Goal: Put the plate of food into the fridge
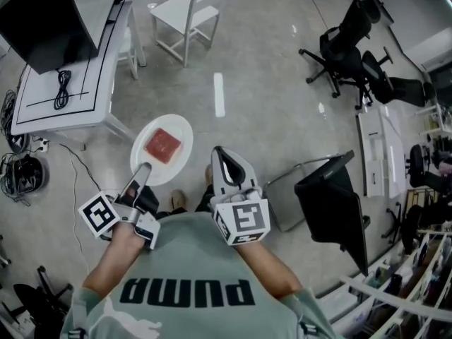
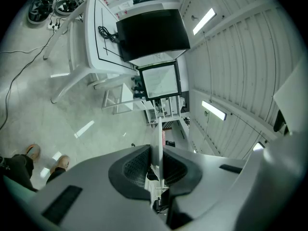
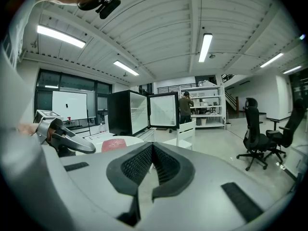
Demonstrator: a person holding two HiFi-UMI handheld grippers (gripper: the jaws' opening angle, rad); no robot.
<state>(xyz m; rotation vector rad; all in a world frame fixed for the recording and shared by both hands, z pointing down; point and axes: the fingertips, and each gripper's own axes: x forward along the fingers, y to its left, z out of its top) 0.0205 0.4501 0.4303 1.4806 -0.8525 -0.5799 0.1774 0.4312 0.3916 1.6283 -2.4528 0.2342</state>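
Pinching the near rim of the round white ceramic plate, the left gripper is clamped on it, with the thin edge caught between its jaws. In the head view the plate extends toward 1 o'clock from those jaws, above the grey floor, with a square red slab of food at its middle. The right gripper sits at 3 o'clock of the plate, apart from it, its jaws pressed together on nothing. The black fridge, door open, stands at 11 o'clock in the right gripper view.
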